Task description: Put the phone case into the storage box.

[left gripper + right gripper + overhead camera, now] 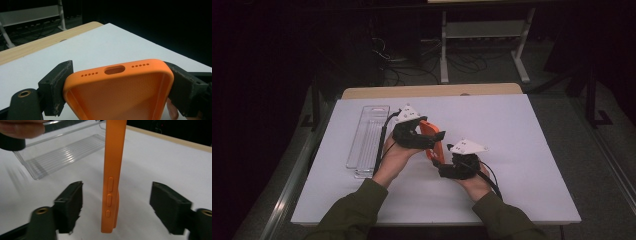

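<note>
olive green sleeves (357,210); black hand-held gripper (439,162), grey three-cornered plate (468,147)

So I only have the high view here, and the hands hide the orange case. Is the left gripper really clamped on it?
Observer: Yes. In the left gripper view the left gripper has a jaw pressed on each long side of the orange phone case, near the end with the port cutout.
Operator: And the right one?
Observer: The right gripper is open; its jaws stand apart from the case, which is edge-on between them.
Operator: Anything behind it?
Observer: A clear plastic tray lying on the white table.
</note>
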A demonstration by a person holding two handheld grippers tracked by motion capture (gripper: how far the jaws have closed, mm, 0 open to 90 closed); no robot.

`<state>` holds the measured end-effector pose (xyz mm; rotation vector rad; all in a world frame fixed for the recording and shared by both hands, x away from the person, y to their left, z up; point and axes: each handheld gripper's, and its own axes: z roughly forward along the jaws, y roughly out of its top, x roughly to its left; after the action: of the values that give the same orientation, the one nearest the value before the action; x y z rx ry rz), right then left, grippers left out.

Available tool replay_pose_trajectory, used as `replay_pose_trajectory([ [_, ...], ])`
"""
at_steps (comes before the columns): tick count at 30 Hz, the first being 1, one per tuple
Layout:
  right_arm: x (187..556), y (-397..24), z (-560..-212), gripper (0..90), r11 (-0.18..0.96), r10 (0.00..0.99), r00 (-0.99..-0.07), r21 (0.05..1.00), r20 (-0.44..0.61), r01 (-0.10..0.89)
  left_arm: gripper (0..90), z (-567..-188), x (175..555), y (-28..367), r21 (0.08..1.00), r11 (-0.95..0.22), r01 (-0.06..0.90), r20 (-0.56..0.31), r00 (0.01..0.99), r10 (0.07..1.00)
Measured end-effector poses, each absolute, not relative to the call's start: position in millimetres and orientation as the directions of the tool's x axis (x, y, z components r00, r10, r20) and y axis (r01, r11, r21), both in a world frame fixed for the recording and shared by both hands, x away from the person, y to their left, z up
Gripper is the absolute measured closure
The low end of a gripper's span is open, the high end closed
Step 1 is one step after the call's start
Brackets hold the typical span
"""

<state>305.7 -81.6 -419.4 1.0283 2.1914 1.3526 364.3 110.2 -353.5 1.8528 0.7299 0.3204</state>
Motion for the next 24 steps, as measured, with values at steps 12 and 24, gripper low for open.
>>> replay_pose_trajectory([
  [12, 314, -89, -417, 6.3, 0.314, 0.71, -0.701, 0.858, 0.072, 0.406, 14.5, -353, 365, 111, 0.912, -0.247, 0.327, -0.112, 0.779, 0.617],
  [24, 317, -104, -417, 3.1, 0.321, 0.68, -0.727, 0.853, 0.096, 0.412, 14.5, -353, 365, 111, 0.911, -0.258, 0.323, -0.104, 0.783, 0.613],
])
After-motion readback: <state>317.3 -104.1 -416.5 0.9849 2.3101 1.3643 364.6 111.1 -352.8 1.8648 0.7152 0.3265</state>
